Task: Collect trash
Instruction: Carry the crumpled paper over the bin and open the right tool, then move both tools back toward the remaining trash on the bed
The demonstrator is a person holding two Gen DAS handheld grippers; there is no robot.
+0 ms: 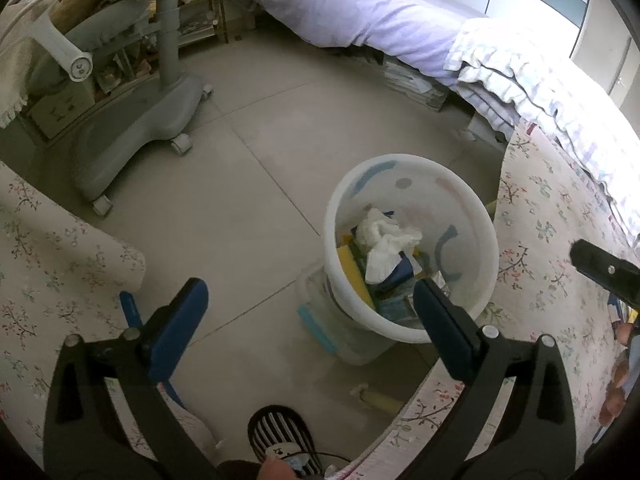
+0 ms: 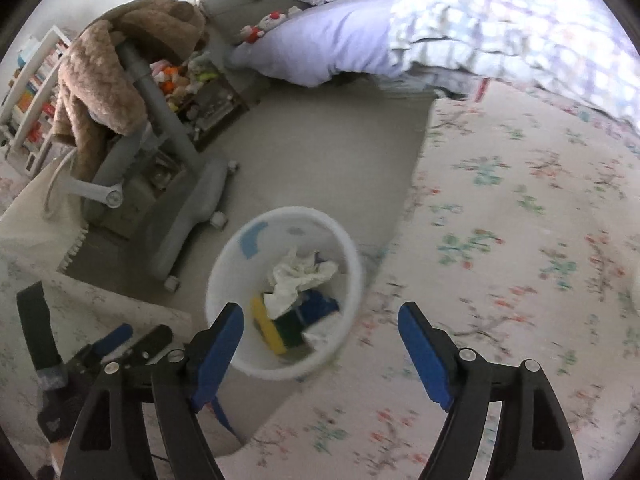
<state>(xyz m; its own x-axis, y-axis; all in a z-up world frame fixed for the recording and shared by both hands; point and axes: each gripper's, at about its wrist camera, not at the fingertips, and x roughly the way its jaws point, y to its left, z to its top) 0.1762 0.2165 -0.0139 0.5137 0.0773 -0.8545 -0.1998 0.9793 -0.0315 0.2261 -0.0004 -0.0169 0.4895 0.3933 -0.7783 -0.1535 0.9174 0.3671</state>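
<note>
Trash fills the round white plastic bin (image 1: 412,248) at lower centre of both views: crumpled white paper (image 1: 384,244) above a yellow sponge (image 1: 354,276). The left gripper (image 1: 310,332) has its jaws spread wide and empty. The right gripper (image 2: 320,344) also stands open, holding nothing, beside the floral-covered table (image 2: 520,260).

No text, label, brand, number or sign can be read in either view. The white bin (image 1: 412,248) on the floor carries only coloured shapes, no letters. The book spines on the shelf (image 2: 36,92) at the far left of the right wrist view are too small and blurred to read.
</note>
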